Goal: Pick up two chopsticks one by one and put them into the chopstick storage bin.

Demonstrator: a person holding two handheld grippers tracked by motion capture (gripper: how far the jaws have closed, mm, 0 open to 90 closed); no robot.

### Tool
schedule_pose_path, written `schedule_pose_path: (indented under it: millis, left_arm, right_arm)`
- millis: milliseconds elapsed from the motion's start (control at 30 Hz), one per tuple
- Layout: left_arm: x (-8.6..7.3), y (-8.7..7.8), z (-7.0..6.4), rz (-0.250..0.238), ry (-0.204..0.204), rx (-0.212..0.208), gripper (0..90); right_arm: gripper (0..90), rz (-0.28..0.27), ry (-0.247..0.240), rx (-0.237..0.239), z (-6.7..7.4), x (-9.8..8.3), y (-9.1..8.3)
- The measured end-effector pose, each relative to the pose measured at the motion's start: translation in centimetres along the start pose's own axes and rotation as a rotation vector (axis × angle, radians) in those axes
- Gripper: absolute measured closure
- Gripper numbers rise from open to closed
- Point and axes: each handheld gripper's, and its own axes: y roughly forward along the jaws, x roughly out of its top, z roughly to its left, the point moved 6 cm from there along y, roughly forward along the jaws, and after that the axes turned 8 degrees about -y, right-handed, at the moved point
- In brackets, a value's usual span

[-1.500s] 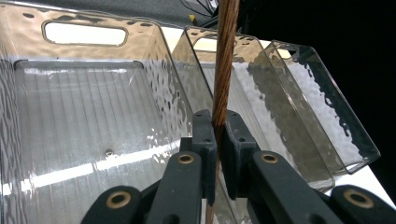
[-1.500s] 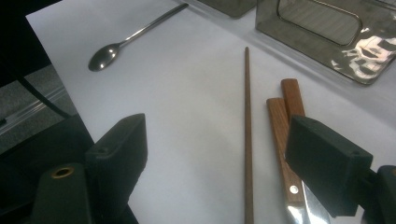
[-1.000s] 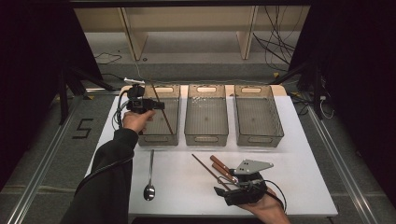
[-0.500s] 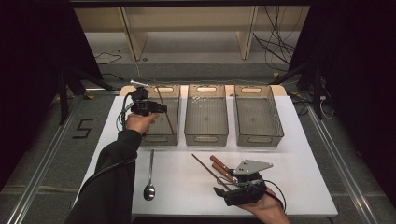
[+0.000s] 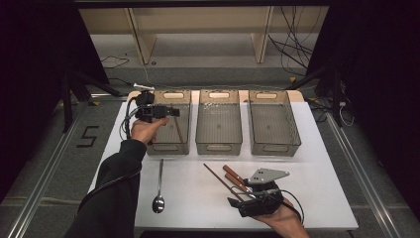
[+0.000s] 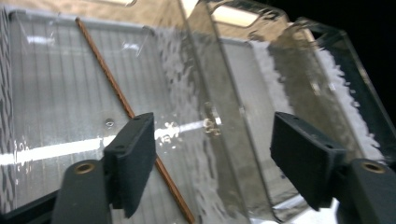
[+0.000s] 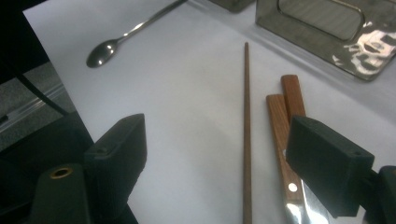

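My left gripper [image 5: 171,111] hovers over the left clear bin [image 5: 154,147]. Its jaws have just been opening and now stand wide, with nothing between the pads [image 6: 135,158]. A thin brown chopstick [image 6: 116,95] lies slantwise on that bin's floor below them. My right gripper [image 5: 238,199] rests low at the table's front, open and holding nothing. Just ahead of its jaws lie a second chopstick [image 7: 246,126] and two wooden-handled knives [image 7: 280,126]. These lie beside each other on the white table [image 5: 198,198].
A metal spoon [image 5: 159,191] lies at the front left of the table. The middle bin [image 5: 218,144] and the right bin [image 5: 275,148] stand in a row with the left one. A grey floor with rails surrounds the table.
The left gripper's jaws opened and let go of the chopstick, which now lies in the left bin. The right hand kept still.
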Motion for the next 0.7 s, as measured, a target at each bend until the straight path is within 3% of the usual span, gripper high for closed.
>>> schedule_pose_path:
  millis: [100, 167, 267, 433, 700]
  left_arm:
    - [-0.2, -0.9, -0.8, -0.018, 0.023, -0.013, 23.5]
    - [-0.7, -2.4, -1.7, -0.027, 0.051, -0.066, 20.9]
    - [-1.4, -3.4, -2.0, -0.039, 0.077, -0.075, 19.2]
    - [-4.0, -5.3, -2.6, -0.088, 0.134, -0.108, 18.7]
    - [-8.0, -6.3, -3.0, -0.106, 0.213, -0.178, 17.1]
  right_arm:
    - [22.5, 0.034, 0.009, 0.002, -0.2, -0.1, 0.1]
    - [23.4, 0.065, 0.014, 0.003, -0.3, -0.1, 0.1]
    - [25.9, 0.101, 0.01, -0.004, -0.6, -0.1, 0.0]
    - [30.1, 0.174, 0.011, -0.003, -1.2, -0.1, 0.2]
    - [40.3, 0.313, 0.0, 0.04, -1.2, -0.2, 1.3]
